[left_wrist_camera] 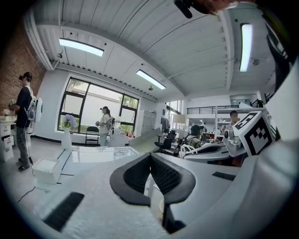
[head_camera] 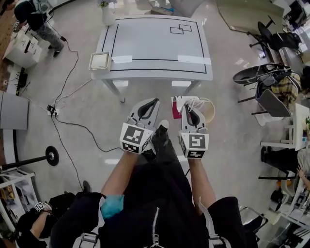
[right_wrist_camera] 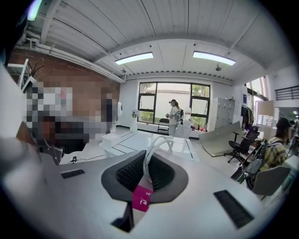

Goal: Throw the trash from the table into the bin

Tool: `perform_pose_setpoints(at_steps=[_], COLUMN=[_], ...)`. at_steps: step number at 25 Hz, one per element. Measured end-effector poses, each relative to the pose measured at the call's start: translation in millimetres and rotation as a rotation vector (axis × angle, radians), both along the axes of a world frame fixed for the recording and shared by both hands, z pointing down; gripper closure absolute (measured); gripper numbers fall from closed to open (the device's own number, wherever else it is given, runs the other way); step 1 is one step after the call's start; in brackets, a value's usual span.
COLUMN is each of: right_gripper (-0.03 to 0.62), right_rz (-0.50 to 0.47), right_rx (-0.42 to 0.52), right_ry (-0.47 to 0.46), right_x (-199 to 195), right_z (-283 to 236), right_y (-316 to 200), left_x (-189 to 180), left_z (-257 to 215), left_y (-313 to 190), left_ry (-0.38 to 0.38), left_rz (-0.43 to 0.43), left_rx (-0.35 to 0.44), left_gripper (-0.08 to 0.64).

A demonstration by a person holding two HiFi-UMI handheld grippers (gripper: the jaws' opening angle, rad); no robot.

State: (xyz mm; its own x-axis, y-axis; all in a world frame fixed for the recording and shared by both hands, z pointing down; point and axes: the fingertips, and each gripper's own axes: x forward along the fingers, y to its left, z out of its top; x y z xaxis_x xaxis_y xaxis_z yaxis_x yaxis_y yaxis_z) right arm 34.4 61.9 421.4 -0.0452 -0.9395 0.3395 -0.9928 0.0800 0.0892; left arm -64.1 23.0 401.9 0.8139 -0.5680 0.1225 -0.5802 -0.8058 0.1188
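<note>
In the head view both grippers are held out over the floor, short of the white table (head_camera: 155, 43) with its black lines. My right gripper (head_camera: 192, 105) is shut on a white looped cord (right_wrist_camera: 156, 147) with a magenta tag (right_wrist_camera: 142, 198); loop and tag hang beside its jaws (head_camera: 207, 110). The jaw tips of my left gripper (head_camera: 154, 102) meet, and a small pale piece (left_wrist_camera: 155, 196) sits low between its pads; I cannot tell what it is. No bin is in view.
A white tray (head_camera: 100, 61) sits on the table's left edge and a vase (head_camera: 107, 12) at its far corner. A black cable (head_camera: 77, 127) and a round stand base (head_camera: 52, 155) lie on the floor at left. Office chairs (head_camera: 271, 92) crowd the right. A person (head_camera: 36, 22) stands far left.
</note>
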Motion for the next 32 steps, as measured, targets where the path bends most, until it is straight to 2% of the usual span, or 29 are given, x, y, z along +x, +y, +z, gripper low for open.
perform_pose_setpoints(at_steps=[9, 17, 23, 32], right_gripper=[0.577, 0.577, 0.577, 0.577], right_rz=[0.124, 0.185, 0.178, 0.065], right_rx=[-0.014, -0.009, -0.010, -0.022], right_ry=[0.021, 0.008, 0.003, -0.013], right_x=[57, 133, 209, 310], right_z=[1, 3, 6, 19], right_y=[48, 73, 90, 88], left_x=[61, 133, 215, 323], left_z=[-4, 2, 9, 20], left_y=[39, 60, 86, 97], left_ry=[0.020, -0.002, -0.022, -0.057], left_rz=[0.127, 0.175, 0.193, 0.111], left_rx=[0.004, -0.012, -0.017, -0.032], left_gripper=[0.552, 0.552, 0.552, 0.552])
